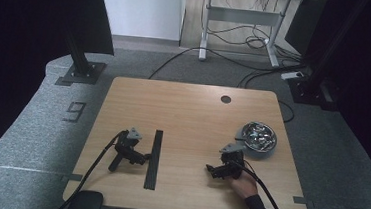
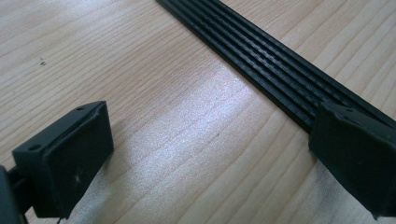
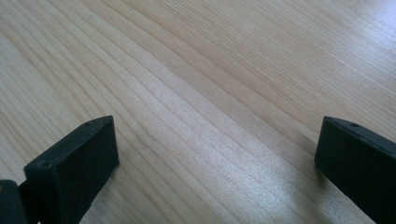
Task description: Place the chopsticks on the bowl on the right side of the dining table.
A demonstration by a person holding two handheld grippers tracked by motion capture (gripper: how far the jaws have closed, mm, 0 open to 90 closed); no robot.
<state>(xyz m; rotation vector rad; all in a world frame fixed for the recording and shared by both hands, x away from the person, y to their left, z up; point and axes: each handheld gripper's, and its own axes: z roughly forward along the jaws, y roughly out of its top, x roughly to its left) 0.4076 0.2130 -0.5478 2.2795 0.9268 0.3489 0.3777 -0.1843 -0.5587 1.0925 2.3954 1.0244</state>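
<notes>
Black and ribbed along its length, a long flat strip (image 1: pixel 153 159) lies on the wooden tabletop (image 1: pixel 192 115), running from the near edge toward the middle. The left gripper (image 1: pixel 145 157) rests on the tabletop just to the left of the strip, its jaws pointing at the strip's side, about halfway along it. No hand is seen on this gripper in the high view; its cable trails off the near-left edge.

In the left gripper view the strip (image 2: pixel 275 65) crosses from the top middle down to the right. The jaws stand wide apart with nothing between them but bare wood. One jaw sits well clear of the strip; the other lies over or against the strip's near edge, and whether it touches cannot be told.

The right gripper (image 1: pixel 210 169) lies at the near right of the tabletop, held by a hand (image 1: pixel 244 185) in a dark sleeve that comes in from the bottom edge. Its jaws point left, toward the strip, yet they are well apart from it. In the right gripper view the jaws (image 3: pixel 210 158) are spread wide over bare wood and grip nothing.

A shiny metal bowl (image 1: pixel 257 137) stands just behind the right gripper, near the right edge.
</notes>
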